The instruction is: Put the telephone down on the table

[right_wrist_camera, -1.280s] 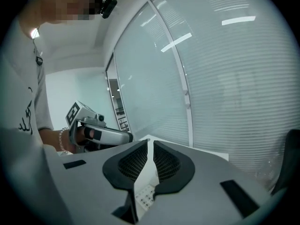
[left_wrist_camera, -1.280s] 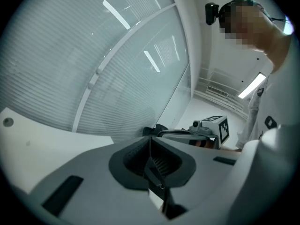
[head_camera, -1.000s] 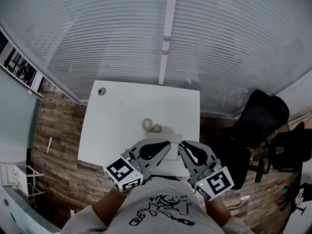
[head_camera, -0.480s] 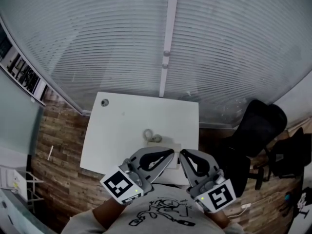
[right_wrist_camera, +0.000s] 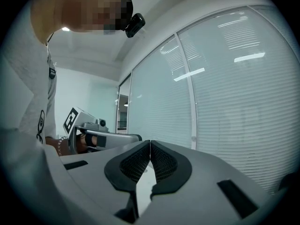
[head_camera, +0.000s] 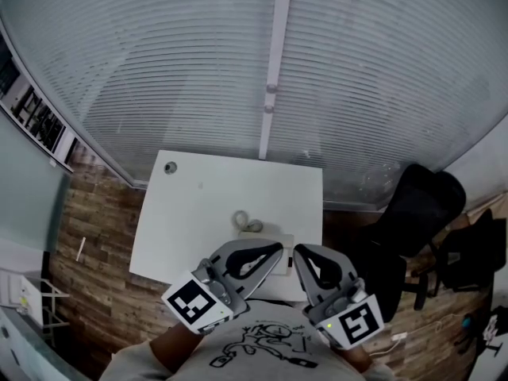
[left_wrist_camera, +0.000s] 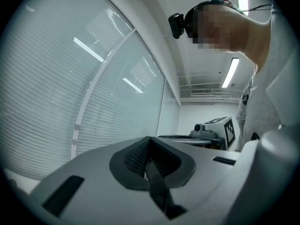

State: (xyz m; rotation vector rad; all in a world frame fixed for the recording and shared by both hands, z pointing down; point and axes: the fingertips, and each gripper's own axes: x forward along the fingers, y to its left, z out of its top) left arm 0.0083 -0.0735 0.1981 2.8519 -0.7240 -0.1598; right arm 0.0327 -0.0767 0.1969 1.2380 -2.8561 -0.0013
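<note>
A: While you hold both tools close to your chest, your left gripper (head_camera: 276,249) has its jaws pressed flat together, with nothing between the black cross-hatched pads (left_wrist_camera: 138,154).

B: Your right gripper (head_camera: 297,252) has just been closing. Its ridged pads (right_wrist_camera: 161,162) now meet along a thin seam, and nothing sits between them either.

A: Both shells are smooth grey plastic and taper to a rounded point. Near your wrists you carry the left marker cube (head_camera: 190,304) and the right marker cube (head_camera: 359,320), each printed with bold black-and-white squares.

B: Your telephone (head_camera: 262,235) lies on the table (head_camera: 198,213), near the edge closest to you. It is a flat, pale slab, partly hidden behind your gripper tips, so you cannot make out its finer shape.

A: Its cord (head_camera: 244,219) curls in a loose loop just beyond it, on the window side.

B: That table is a matte white rectangle with a small round grommet (head_camera: 170,167) near its far left corner.

A: Under it you have a floor (head_camera: 87,213) of rough brown wood-grain planks, and a black padded chair (head_camera: 421,205) stands off to your right.

B: Beyond the table, fine horizontal blinds (head_camera: 159,70) cover the glass wall, split by a pale upright post (head_camera: 274,78).
</note>
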